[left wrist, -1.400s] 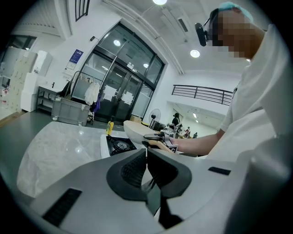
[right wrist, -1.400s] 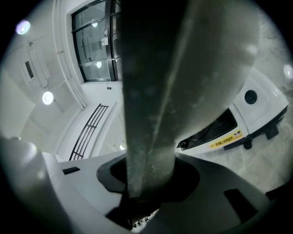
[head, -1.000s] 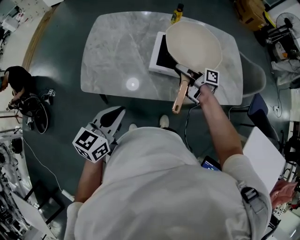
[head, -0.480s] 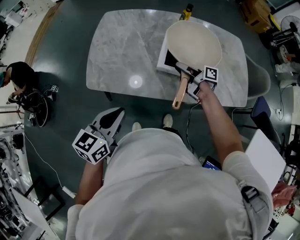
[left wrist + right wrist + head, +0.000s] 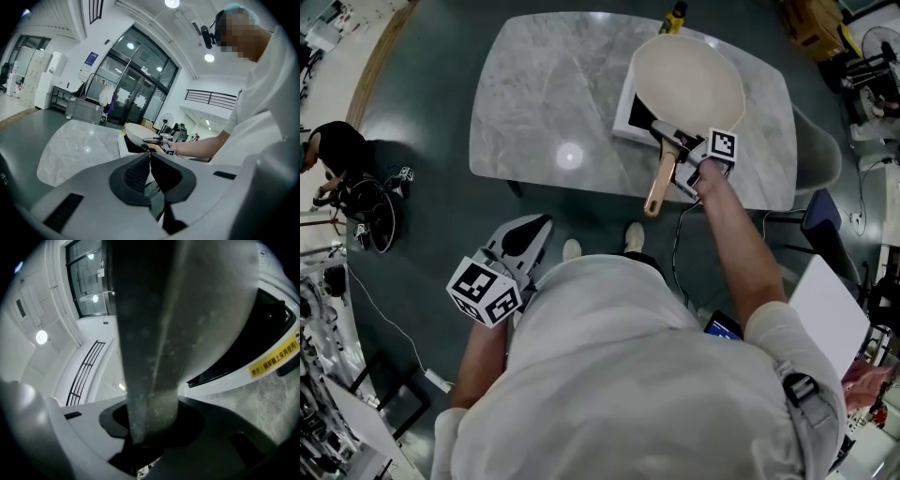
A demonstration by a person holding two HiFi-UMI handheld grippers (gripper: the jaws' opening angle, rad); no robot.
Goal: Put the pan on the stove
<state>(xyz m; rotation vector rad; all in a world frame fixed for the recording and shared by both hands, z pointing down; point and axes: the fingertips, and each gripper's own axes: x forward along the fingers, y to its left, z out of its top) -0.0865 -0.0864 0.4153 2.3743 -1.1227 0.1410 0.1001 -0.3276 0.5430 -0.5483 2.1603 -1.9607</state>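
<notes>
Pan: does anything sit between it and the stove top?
Nothing visible does. The pan, gripped at its handle by the right gripper, is over the stove; the yellow bottle stands beyond the stove, out of the way.

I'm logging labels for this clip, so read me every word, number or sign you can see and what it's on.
Nothing reads clearly.
Yellow strip on the stove: dark Chinese characters, too small to quote.
Blue wall sign: too blurred.
Marker cubes, right and left: square patterns, no words.

One pan (image 5: 687, 86), one stove (image 5: 623, 120), one table (image 5: 544, 103)
</notes>
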